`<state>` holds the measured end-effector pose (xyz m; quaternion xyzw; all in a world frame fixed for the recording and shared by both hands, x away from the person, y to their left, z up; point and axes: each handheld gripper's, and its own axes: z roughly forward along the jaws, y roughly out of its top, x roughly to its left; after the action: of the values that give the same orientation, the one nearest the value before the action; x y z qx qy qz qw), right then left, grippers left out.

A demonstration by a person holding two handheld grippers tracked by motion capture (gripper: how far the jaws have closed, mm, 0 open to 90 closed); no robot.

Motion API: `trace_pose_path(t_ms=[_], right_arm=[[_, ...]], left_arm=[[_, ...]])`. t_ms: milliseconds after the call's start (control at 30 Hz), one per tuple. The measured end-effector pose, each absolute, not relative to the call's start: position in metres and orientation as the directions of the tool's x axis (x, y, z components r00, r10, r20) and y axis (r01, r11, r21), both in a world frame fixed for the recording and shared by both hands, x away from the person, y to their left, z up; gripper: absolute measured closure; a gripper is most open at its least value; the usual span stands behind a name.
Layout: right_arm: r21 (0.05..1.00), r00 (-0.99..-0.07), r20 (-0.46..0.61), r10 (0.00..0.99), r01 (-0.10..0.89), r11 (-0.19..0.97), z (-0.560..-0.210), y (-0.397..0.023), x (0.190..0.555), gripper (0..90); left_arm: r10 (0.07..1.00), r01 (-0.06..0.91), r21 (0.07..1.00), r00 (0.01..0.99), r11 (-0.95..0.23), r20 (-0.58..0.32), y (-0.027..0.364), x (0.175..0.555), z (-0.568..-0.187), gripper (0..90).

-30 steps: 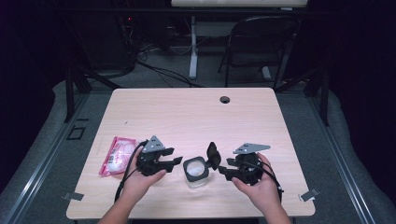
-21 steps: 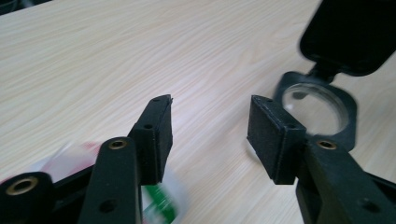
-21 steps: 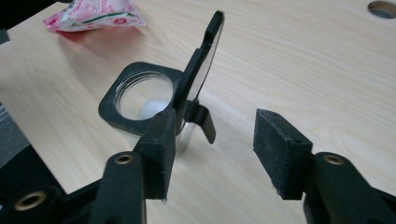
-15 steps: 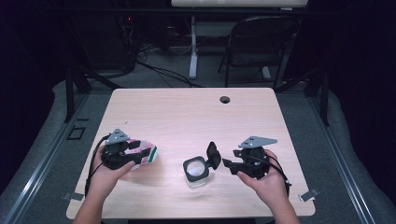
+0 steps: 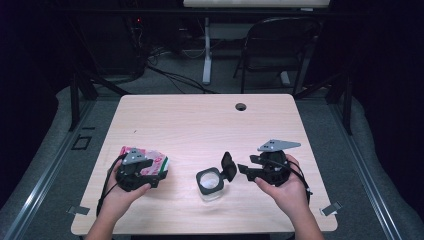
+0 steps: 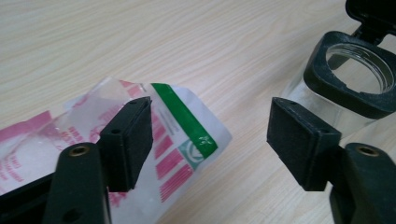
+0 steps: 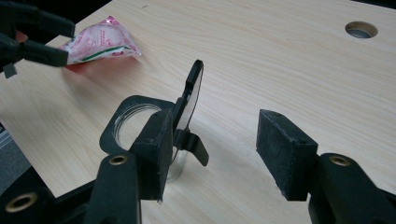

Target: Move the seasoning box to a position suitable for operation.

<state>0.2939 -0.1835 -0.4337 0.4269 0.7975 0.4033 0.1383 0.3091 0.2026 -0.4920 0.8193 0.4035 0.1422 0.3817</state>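
Table (image 5: 200, 120): bears all items listed below.
Packet (image 5: 152, 161): on the table, left front part; lies flat.
Jar (image 5: 210, 183): on the table, front centre, right of the packet, well apart from it.
Lid (image 5: 228, 166): hinged at the jar's right rim, standing up.
Left gripper (image 5: 159, 176): over the packet's near edge.
Right gripper (image 5: 241, 169): just right of the lid.
Hole (image 5: 241, 106): in the table, far side, behind the jar.
Chair (image 5: 280, 50): beyond the table's far edge, right of centre.

Dim lab or studio, bare wooden table (image 5: 200, 125) on carpet, 1 folding chair (image 5: 275, 47), floor cables (image 5: 170, 75)
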Motion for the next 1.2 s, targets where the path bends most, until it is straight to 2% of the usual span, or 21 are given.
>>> trace_pose_path(t_ms=[167, 333, 500, 700, 1133, 1200], right_arm=[[0.763, -0.599, 0.128, 0.791, 0.569, 0.307, -0.433, -0.182, 0.297, 46.4], [0.766, -0.606, 0.134, 0.784, 0.565, 0.306, -0.433, -0.18, 0.3, 46.4], [0.763, -0.608, 0.129, 0.783, 0.565, 0.313, -0.433, -0.179, 0.301, 46.4], [0.766, -0.604, 0.139, 0.785, 0.568, 0.301, -0.436, -0.177, 0.3, 46.4], [0.764, -0.605, 0.137, 0.785, 0.569, 0.305, -0.437, -0.176, 0.299, 46.2], [0.769, -0.61, 0.129, 0.782, 0.559, 0.31, -0.435, -0.176, 0.299, 46.2]], left_arm=[[0.782, 0.541, 0.734, 0.623, -0.411, -0.021, 0.196, 0.306, -0.5, 26.2], [0.792, 0.538, 0.71, 0.608, -0.454, 0.046, 0.196, 0.307, -0.516, 27.9], [0.804, 0.555, 0.691, 0.59, -0.464, 0.066, 0.201, 0.311, -0.528, 28.4], [0.816, 0.553, 0.673, 0.562, -0.491, 0.134, 0.205, 0.316, -0.54, 29.9], [0.846, 0.583, 0.665, 0.514, -0.466, 0.141, 0.221, 0.322, -0.552, 33.8], [0.846, 0.583, 0.665, 0.513, -0.467, 0.145, 0.224, 0.323, -0.552, 39.9]])
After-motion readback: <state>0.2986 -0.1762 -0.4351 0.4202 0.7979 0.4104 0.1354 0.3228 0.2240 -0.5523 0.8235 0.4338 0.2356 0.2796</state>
